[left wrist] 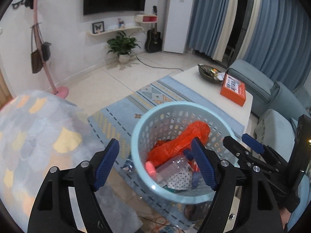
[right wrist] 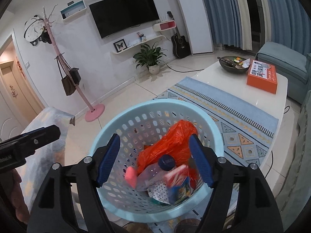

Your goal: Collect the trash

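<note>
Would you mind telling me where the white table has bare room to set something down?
The white table is bare along its near stretch, between the rug-side edge and the orange box. Its far end is crowded: the dark bowl sits close beside the box. The blue basket is already filling with trash.

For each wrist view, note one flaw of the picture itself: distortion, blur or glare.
Left wrist view: fisheye bends the curtains, and the patterned cloth nearby looks soft. Right wrist view: the white table shows faint sheen; the snack packet in the basket is smeared.
</note>
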`<action>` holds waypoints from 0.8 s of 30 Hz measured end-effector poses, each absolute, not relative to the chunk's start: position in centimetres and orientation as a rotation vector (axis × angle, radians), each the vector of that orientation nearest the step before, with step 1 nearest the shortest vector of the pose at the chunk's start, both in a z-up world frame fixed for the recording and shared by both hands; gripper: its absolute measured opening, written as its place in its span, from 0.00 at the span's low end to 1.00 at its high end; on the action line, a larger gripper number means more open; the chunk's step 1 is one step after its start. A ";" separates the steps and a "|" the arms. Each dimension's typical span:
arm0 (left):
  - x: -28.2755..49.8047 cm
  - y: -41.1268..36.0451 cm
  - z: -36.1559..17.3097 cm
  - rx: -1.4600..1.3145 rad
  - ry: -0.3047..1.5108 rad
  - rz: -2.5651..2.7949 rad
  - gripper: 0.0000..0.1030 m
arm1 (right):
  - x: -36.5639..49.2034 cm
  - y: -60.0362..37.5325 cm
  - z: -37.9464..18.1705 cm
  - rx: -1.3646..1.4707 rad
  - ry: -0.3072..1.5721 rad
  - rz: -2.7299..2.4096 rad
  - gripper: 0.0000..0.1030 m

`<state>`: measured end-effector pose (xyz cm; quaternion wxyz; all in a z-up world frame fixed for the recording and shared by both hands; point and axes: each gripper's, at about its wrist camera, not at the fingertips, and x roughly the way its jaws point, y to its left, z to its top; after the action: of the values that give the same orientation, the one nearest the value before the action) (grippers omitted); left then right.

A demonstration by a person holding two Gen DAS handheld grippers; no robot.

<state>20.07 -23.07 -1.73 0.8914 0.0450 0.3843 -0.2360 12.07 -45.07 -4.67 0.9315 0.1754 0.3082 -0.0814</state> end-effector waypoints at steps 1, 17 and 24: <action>19.7 -23.0 -1.4 0.099 0.788 -0.480 0.74 | 11.7 -44.6 -4.3 0.351 0.622 -0.167 0.69; 8.5 -7.9 3.0 0.029 0.572 -0.221 0.87 | 5.6 -34.1 -0.5 0.265 0.597 -0.289 0.92; 5.4 -4.5 2.3 0.046 0.559 -0.167 0.89 | 3.4 -28.9 0.2 0.198 0.541 -0.359 0.92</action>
<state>5.40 -4.45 2.30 0.9574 0.0228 0.2757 -0.0824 3.42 -28.91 0.21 0.9429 0.0972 0.2653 -0.1761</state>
